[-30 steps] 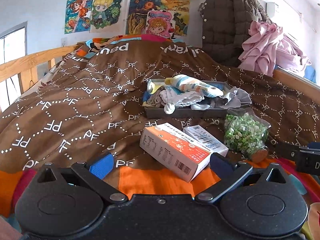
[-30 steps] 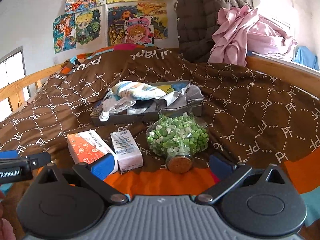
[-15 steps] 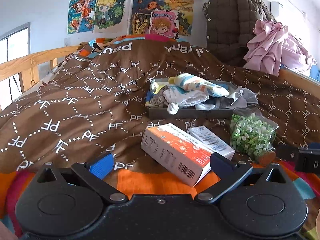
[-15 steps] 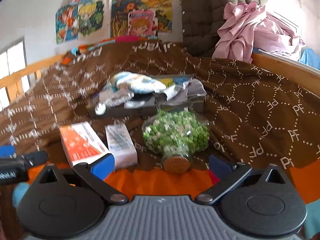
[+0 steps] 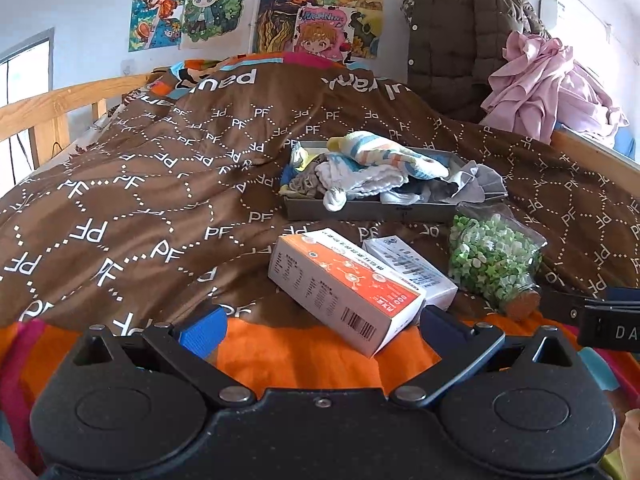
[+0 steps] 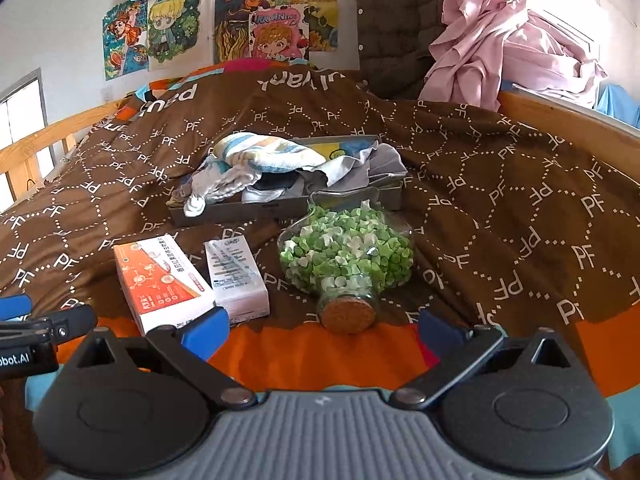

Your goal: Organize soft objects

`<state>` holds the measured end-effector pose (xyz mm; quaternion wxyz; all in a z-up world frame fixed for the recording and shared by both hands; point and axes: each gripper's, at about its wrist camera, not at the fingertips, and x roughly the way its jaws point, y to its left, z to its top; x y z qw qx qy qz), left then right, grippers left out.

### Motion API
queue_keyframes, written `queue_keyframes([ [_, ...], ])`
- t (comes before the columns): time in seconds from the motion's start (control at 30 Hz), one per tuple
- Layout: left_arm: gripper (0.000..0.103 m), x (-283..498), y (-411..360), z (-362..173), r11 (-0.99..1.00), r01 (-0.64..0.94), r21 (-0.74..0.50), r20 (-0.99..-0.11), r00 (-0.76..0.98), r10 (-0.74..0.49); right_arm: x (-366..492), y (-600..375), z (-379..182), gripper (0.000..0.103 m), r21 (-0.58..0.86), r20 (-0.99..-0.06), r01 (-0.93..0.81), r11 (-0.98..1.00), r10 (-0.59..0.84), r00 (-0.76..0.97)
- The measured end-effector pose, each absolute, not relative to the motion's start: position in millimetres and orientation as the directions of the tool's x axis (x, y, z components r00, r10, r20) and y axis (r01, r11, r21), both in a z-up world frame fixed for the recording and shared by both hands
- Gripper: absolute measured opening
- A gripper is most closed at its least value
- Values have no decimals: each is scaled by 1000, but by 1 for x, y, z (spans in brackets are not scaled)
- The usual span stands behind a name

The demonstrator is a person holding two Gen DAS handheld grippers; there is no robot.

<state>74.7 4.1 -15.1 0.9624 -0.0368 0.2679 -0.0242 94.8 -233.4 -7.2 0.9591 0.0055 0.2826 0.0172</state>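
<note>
Nearest the cameras, both grippers hover low over the foot of the bed, where an orange band of the cover (image 5: 304, 356) meets the brown quilt (image 5: 160, 184). The left gripper (image 5: 320, 326) has its blue-tipped fingers (image 5: 202, 330) spread wide apart and holds nothing; the corner of an orange-and-white box (image 5: 344, 284) lies between them. The right gripper (image 6: 322, 330) is likewise spread wide and empty, with the cork stopper of a glass jar (image 6: 346, 264) just ahead of the gap. That jar lies on its side, full of small green and white pieces.

Beside the orange box, touching it, sits a smaller white box (image 6: 236, 276), between the orange box and the jar.

Further back on the quilt stands a shallow grey tray (image 5: 360, 210) heaped with soft things (image 5: 384, 172): a striped pastel cloth on top, white socks spilling over the front wall, grey fabric draping over the right end.

Beyond, a wooden bed rail (image 5: 52, 108) runs along the left. A dark quilted coat (image 6: 400, 20) and pink clothes (image 6: 508, 48) hang at the far right, and cartoon posters (image 5: 208, 8) cover the wall.
</note>
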Motion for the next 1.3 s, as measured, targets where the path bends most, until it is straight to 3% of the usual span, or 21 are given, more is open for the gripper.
queue_keyframes([
  [1.3,102,75,2,-17,998,15,-63,-525,850,-46,96,-237,-9,103,33,-573,-9,999,26,819],
])
